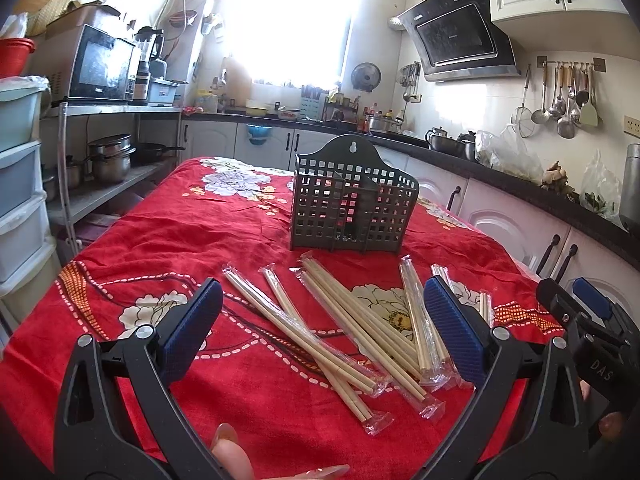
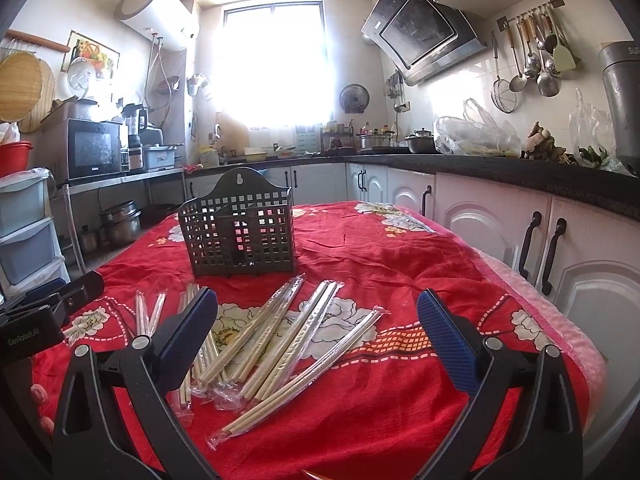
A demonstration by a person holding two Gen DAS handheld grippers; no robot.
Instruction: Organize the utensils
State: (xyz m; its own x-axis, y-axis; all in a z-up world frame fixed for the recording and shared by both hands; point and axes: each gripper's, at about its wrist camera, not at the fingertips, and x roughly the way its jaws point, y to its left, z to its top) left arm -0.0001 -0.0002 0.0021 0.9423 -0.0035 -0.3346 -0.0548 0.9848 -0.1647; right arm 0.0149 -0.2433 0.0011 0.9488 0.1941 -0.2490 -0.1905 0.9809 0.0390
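1. Red floral cloth (image 1: 248, 240) covers the table, and wrapped pairs of wooden chopsticks (image 1: 352, 332) lie scattered across it near its front edge.
2. Just behind them a dark grey perforated utensil holder (image 1: 354, 204) stands upright, apart from the chopsticks.
3. Left gripper (image 1: 322, 320) hovers over the pile, jaws spread wide, holding nothing.
4. Right gripper (image 2: 316, 328) hangs beside it, likewise wide open and empty, above the sticks.
5. Ladles and spatulas (image 2: 532, 56) hang on the tiled wall over the counter.
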